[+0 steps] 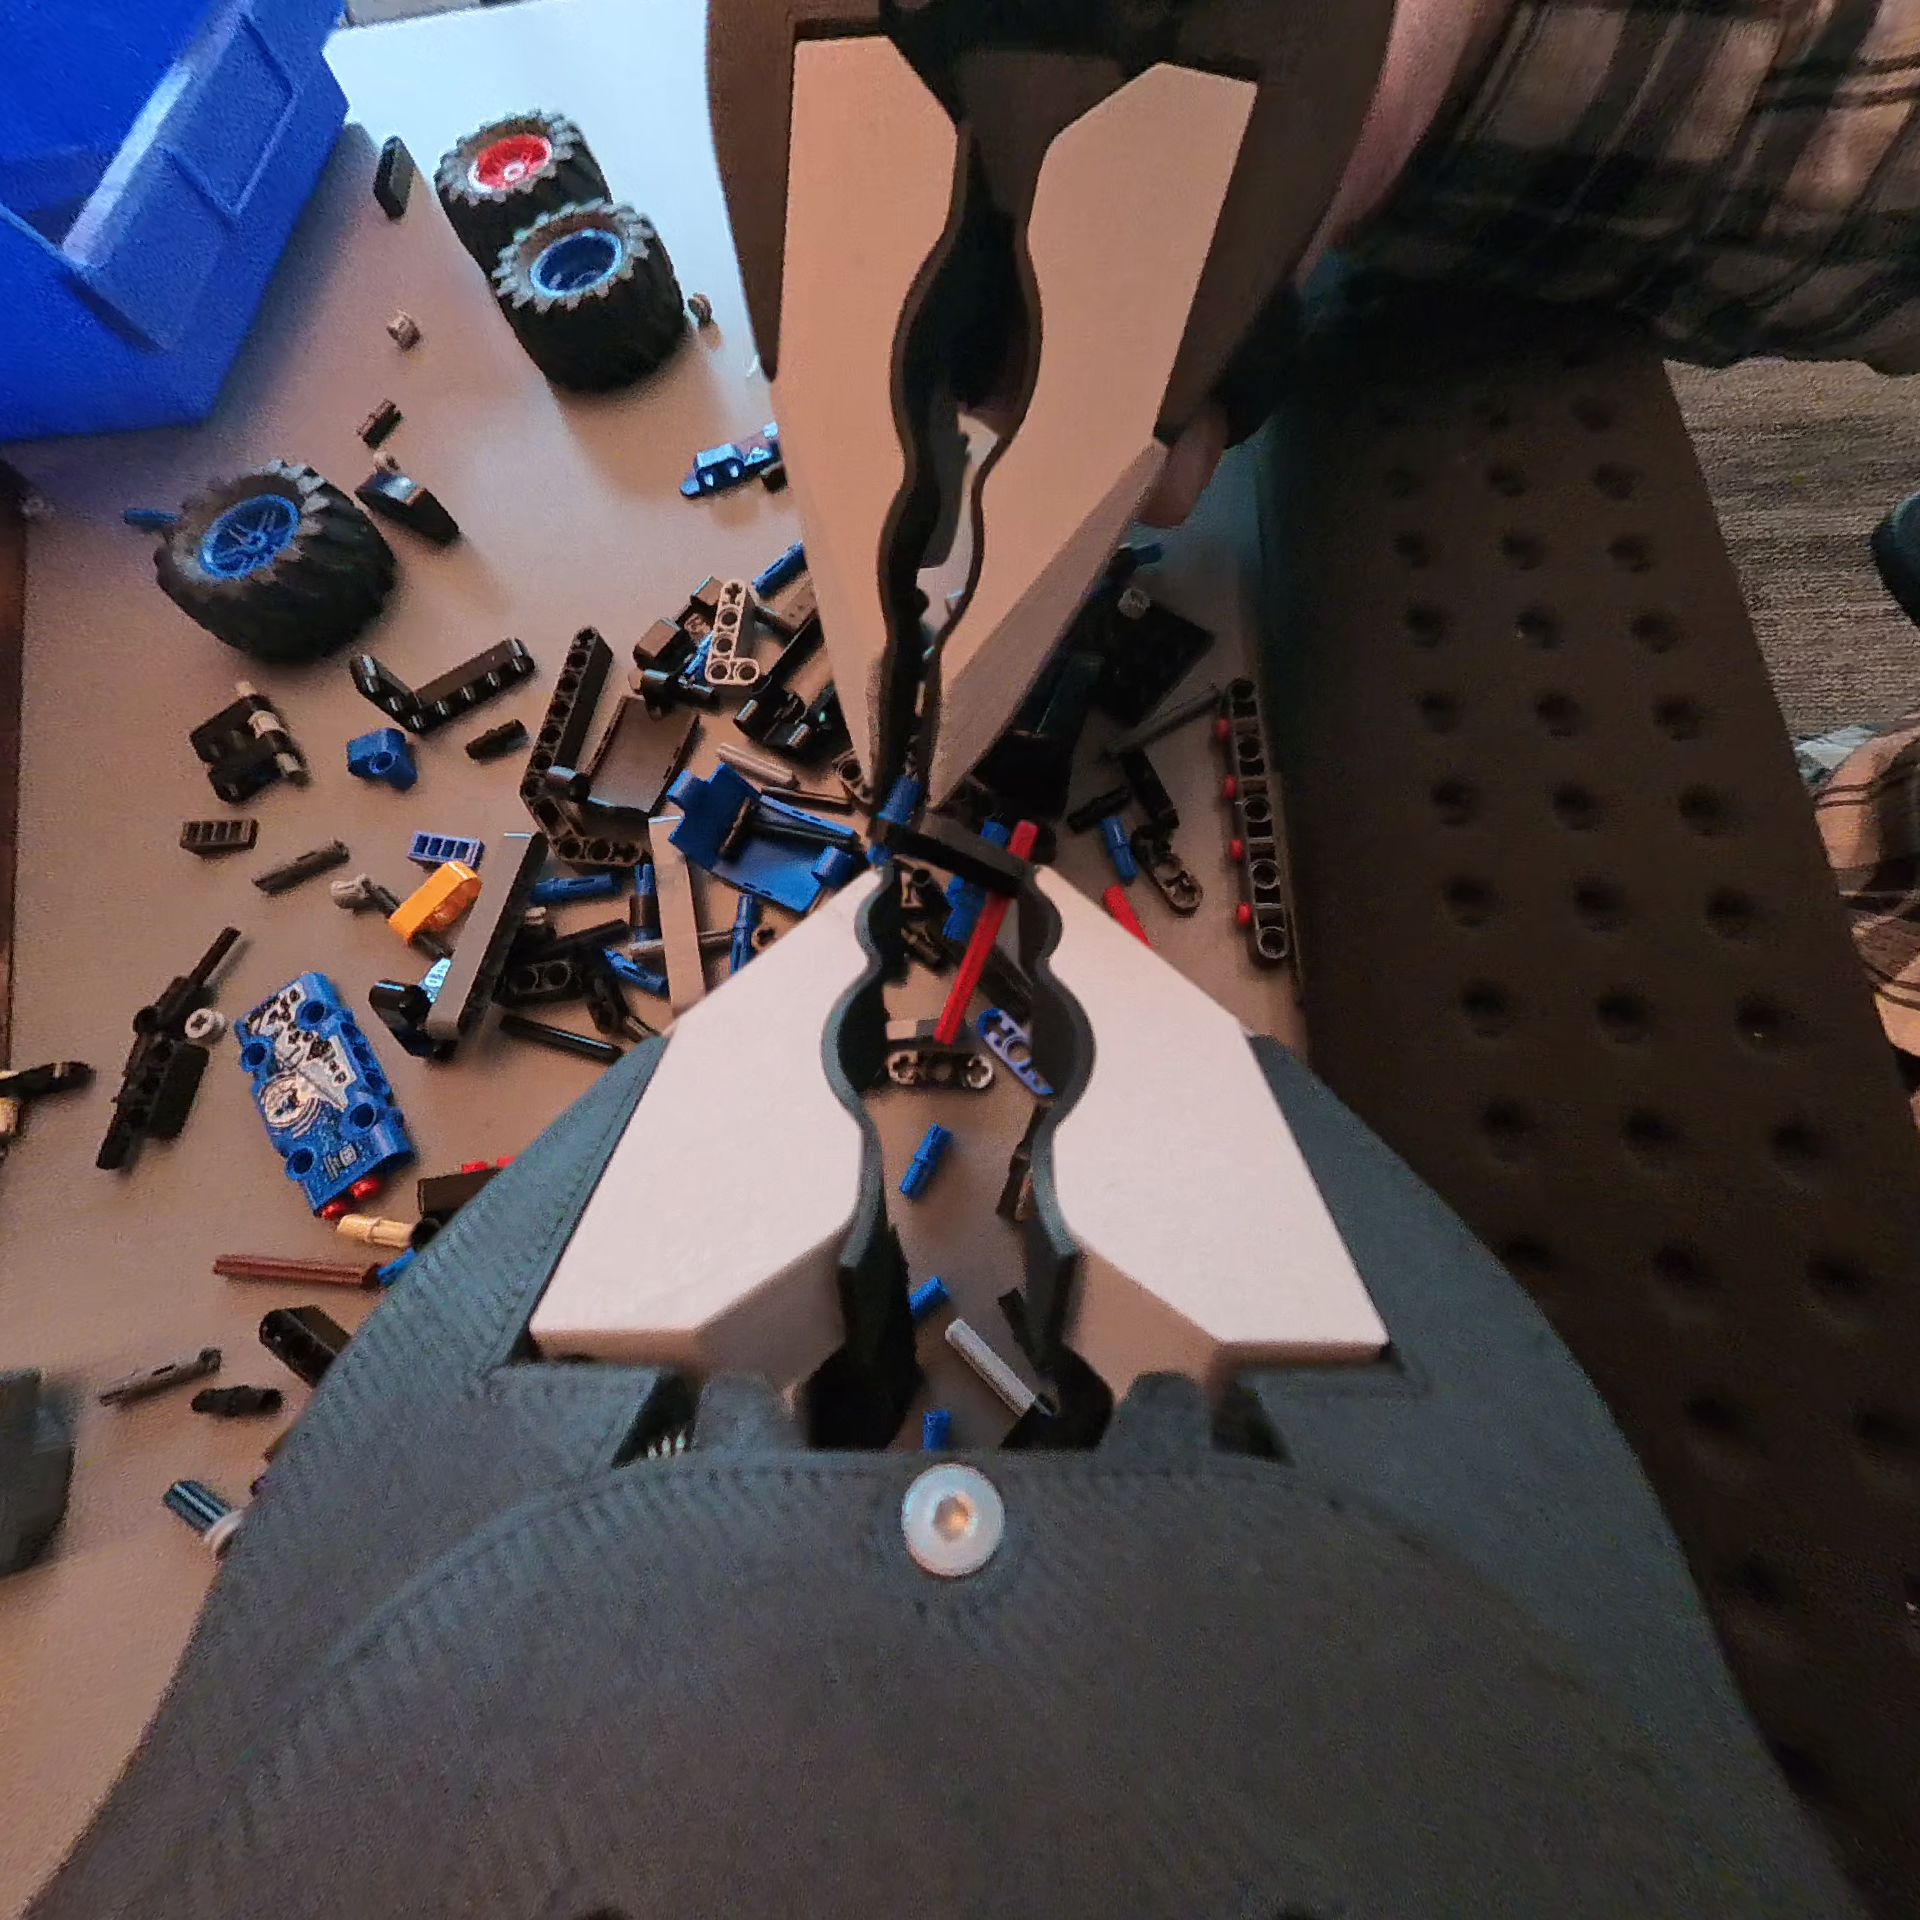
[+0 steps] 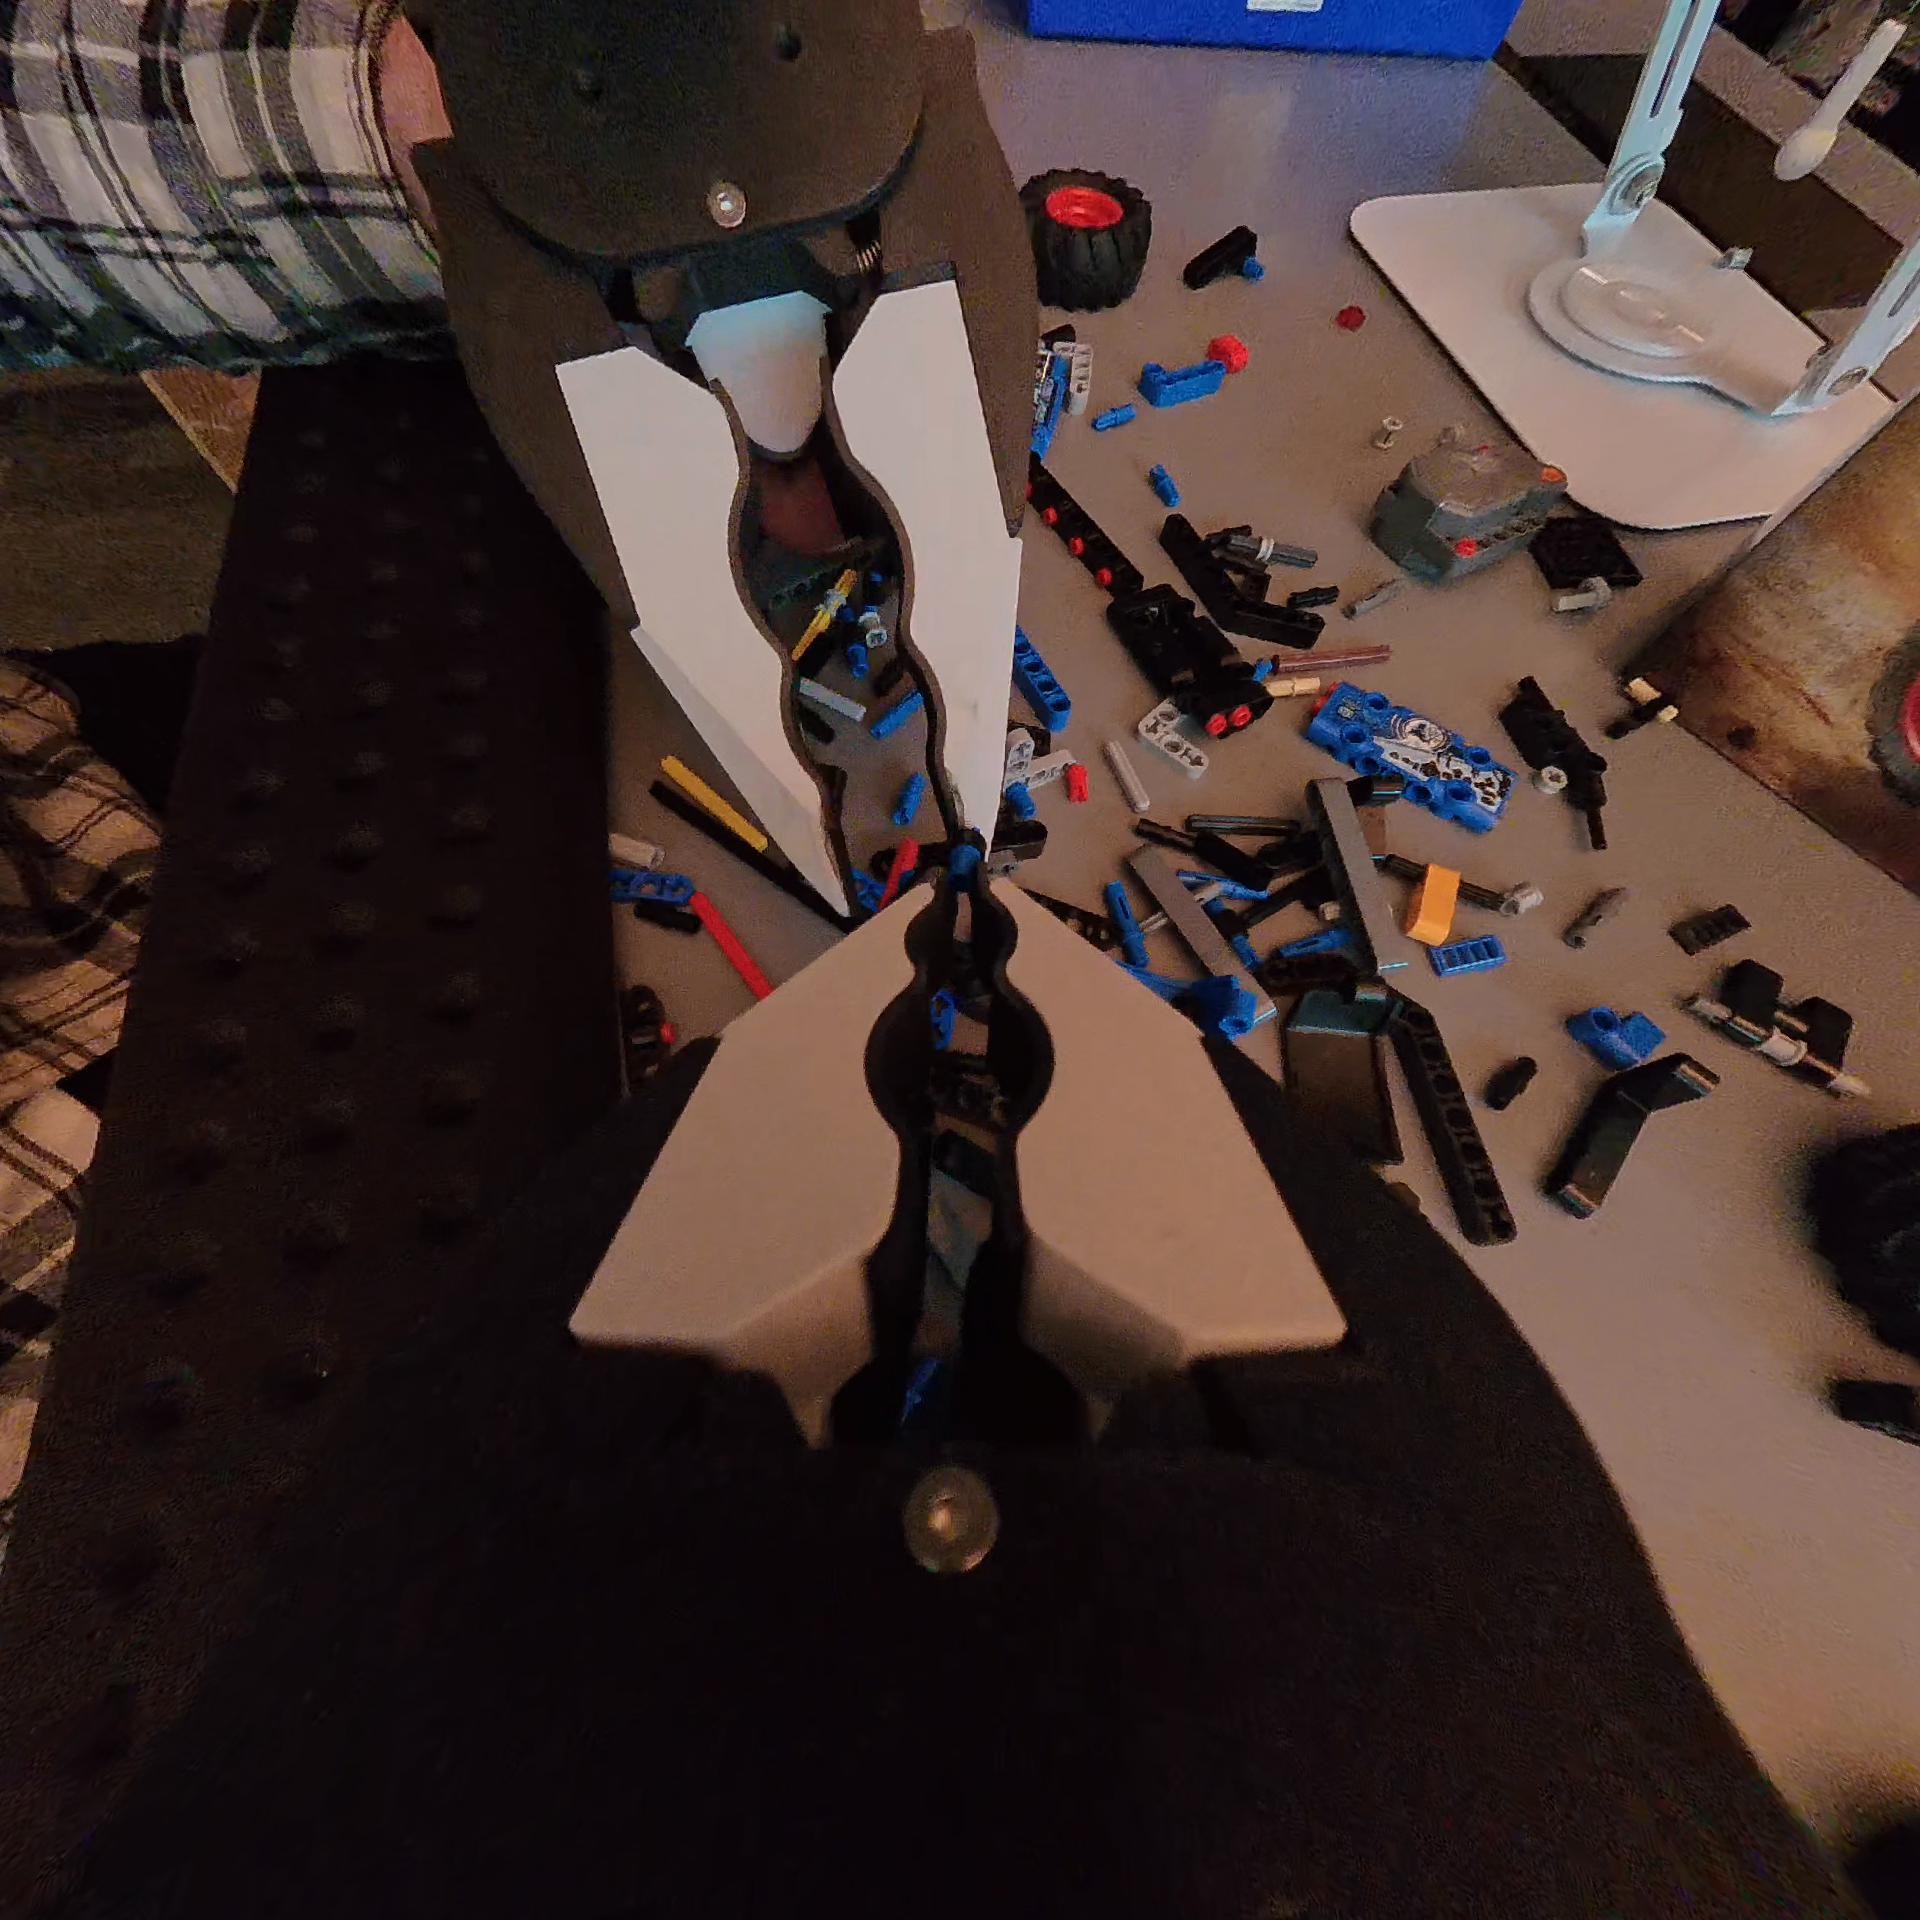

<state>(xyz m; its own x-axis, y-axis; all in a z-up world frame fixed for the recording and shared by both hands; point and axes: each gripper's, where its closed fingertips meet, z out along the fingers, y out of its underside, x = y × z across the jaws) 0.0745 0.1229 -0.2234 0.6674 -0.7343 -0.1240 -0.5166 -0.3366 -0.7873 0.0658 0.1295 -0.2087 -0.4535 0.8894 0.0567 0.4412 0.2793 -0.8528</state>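
Black beam (image 1: 961, 854) between left gripper (image 1: 951, 883) fingers

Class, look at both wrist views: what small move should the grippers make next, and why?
Probably ease the right gripper forward, pressing its small blue plastic pin into the short black plastic beam held by the left gripper. The two pieces meet tip to tip, apparently not yet joined.

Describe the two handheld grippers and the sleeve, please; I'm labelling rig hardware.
Both match. The left gripper has a dark ribbed printed body, a silver screw and two pale wedge fingers with wavy black inner pads. The right gripper has the same build. A plaid sleeve shows behind. No cables visible.
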